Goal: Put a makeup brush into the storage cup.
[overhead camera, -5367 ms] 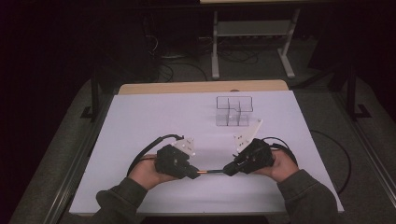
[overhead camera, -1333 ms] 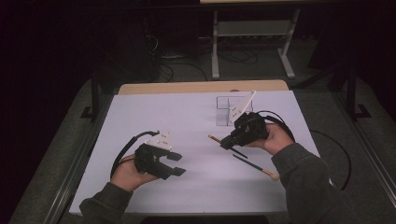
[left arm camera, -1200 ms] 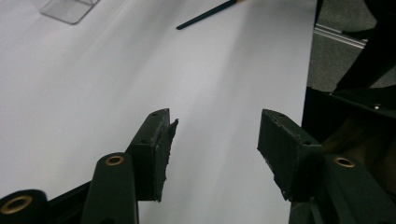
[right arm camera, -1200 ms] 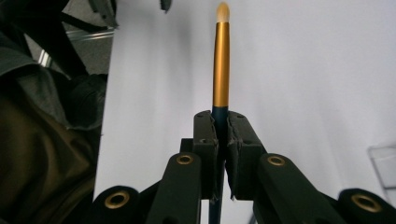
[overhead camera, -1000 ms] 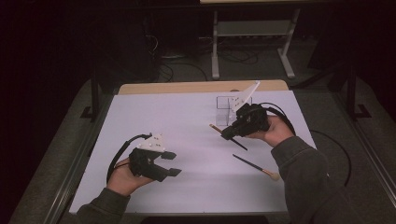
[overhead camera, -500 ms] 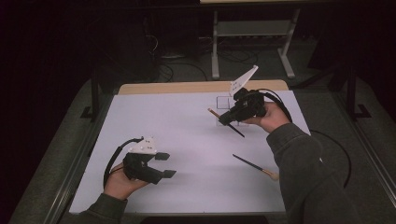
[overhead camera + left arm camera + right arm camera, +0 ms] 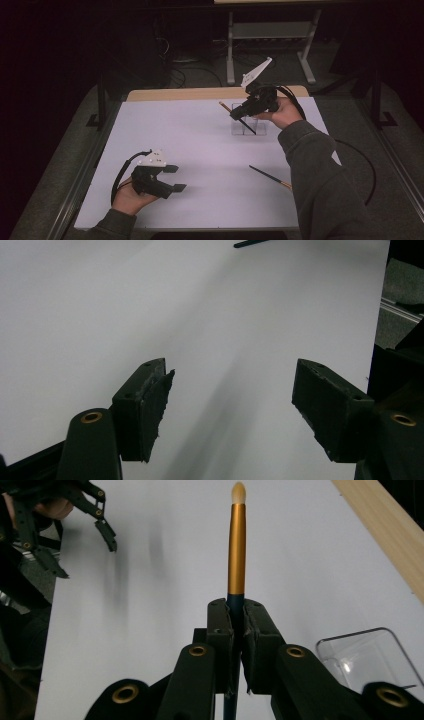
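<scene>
My right gripper (image 7: 239, 114) is pinching a makeup brush (image 7: 236, 535) tight between its pads, gold ferrule and pale tip sticking out ahead of the jaws; in the high view the brush runs diagonally across the top of the clear compartment organizer (image 7: 245, 126) at about 1 o'clock on the table, dark handle end angled down toward the box; not yet in a compartment as far as I can tell; that drop-in is the step in hand.

My left gripper (image 7: 173, 178) sits at 7 o'clock near the table's front edge, jaws spread with nothing between them, only white table cover (image 7: 210, 315); they have just been opening wider.

Second brush (image 7: 270, 177) lies flat at 5 o'clock, well apart from the organizer, untouched; that one is left to do.

Judgement: roughly halfway at best; first brush nearly delivered, second waiting to be picked up and placed.
</scene>
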The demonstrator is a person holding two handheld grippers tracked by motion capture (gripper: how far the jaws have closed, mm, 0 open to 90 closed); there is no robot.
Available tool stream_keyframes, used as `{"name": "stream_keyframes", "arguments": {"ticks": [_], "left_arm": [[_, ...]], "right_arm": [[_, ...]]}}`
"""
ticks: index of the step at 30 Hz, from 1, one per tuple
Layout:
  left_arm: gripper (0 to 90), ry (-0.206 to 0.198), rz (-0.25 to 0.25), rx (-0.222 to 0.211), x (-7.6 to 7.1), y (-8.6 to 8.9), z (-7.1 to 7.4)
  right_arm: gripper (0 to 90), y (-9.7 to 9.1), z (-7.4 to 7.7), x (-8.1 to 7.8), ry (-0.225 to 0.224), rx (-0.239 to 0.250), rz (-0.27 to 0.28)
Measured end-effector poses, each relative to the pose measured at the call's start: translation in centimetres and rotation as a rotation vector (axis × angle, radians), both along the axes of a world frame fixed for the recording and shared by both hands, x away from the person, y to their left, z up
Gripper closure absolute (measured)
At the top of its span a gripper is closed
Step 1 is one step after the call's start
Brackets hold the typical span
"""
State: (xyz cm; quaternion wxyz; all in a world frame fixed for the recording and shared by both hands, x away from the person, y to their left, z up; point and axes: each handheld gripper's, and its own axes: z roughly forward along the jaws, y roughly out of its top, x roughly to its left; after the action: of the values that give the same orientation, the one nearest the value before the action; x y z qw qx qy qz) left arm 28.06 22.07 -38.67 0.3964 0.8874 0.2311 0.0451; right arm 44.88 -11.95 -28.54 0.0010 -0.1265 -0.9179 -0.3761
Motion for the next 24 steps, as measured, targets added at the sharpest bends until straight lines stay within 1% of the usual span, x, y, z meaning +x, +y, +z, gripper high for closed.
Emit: {"name": "stream_keyframes", "arguments": {"ticks": [2, 3, 4, 5, 6, 8, 12, 13, 14, 15, 16, 20, 24], "left_arm": [[29.3, -0.005, -0.003, 0.001, 0.1, 0.1, 0.0], [29.2, -0.005, 0.001, -0.006, 0.0, 0.1, 0.0], [29.2, -0.006, -0.001, -0.006, 0.1, 0.2, 0.0], [29.2, 0.001, 0.004, -0.01, 0.0, 0.2, 0.0], [29.1, -0.002, 0.002, -0.006, 0.1, 0.3, 0.0], [28.9, -0.002, 0.007, -0.015, 0.1, 0.4, 0.0], [28.3, -0.004, 0.007, -0.01, 0.1, 0.6, 0.0], [28.2, -0.007, 0.007, -0.01, 0.2, 0.6, -0.1], [28.1, -0.012, 0.004, -0.005, 0.2, 0.7, -0.1], [28.0, -0.012, 0.004, -0.003, 0.2, 0.7, -0.1], [27.9, 0.003, 0.016, -0.011, 0.1, 0.7, -0.1], [27.8, -0.002, 0.016, -0.012, 0.1, 0.7, -0.1], [27.6, 0.004, 0.017, -0.011, 0.0, 0.8, -0.1]], "right_arm": [[82.5, 0.1, 0.0, 0.4, -0.003, 0.004, -0.005], [82.5, 0.1, 0.0, 0.7, -0.004, 0.012, -0.006], [82.5, 0.2, 0.1, 0.9, 0.0, 0.012, -0.013], [82.5, 0.2, 0.1, 1.1, 0.004, 0.012, -0.016], [82.5, 0.3, 0.1, 1.3, 0.004, 0.014, -0.016], [82.5, 0.4, 0.1, 1.6, 0.005, 0.009, -0.022], [82.5, 0.7, 0.3, 2.4, -0.001, 0.012, -0.024], [82.5, 0.8, 0.4, 2.5, 0.01, 0.011, -0.03], [82.5, 0.8, 0.4, 2.8, 0.001, 0.006, -0.026], [82.5, 0.9, 0.4, 2.9, 0.004, 0.006, -0.03], [82.5, 0.9, 0.5, 3.1, -0.001, 0.004, -0.032], [82.5, 1.1, 0.9, 3.8, -0.002, 0.013, -0.038], [82.5, 1.5, 1.2, 4.6, -0.009, 0.003, -0.044]]}}
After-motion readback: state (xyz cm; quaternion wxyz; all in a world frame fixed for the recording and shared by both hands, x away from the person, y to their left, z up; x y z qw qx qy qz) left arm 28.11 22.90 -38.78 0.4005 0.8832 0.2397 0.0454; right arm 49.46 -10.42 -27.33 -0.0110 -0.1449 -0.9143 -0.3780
